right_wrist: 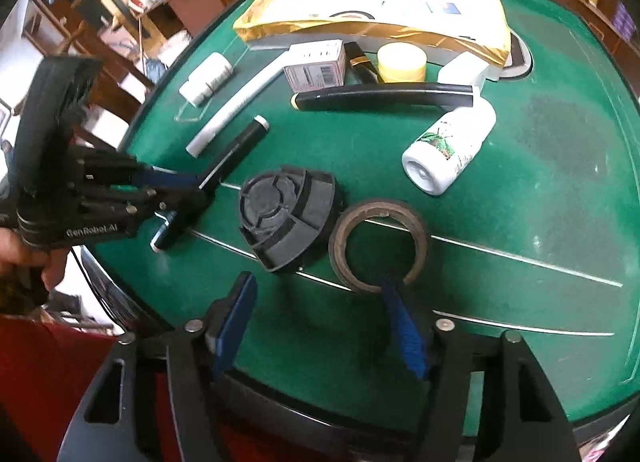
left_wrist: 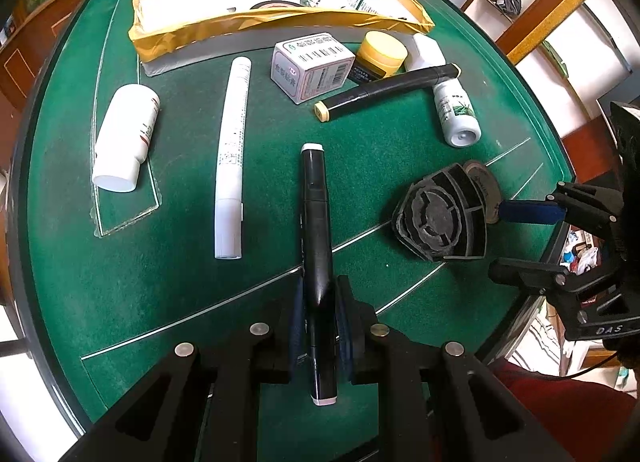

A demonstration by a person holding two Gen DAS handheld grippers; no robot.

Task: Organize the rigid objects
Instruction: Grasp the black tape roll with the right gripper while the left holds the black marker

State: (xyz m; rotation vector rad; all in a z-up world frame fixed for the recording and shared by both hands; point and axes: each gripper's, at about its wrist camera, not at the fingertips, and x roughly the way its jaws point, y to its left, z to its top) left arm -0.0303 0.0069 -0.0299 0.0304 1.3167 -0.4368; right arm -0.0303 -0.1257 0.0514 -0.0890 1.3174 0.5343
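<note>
Both busy — left fingers (left_wrist: 320, 326) clamp black marker (left_wrist: 316, 222); right fingers (right_wrist: 402, 326) apart, one inside tape ring (right_wrist: 378, 246).

We hold the left claw (left_wrist: 319, 326) pitched steeply down, jaws clamped. The right claw (right_wrist: 320, 318) points steeply down, jaws parted.

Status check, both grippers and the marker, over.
Left gripper shut on black marker. Right gripper open, one finger inside tape ring. Grey round part close beside the ring.
</note>
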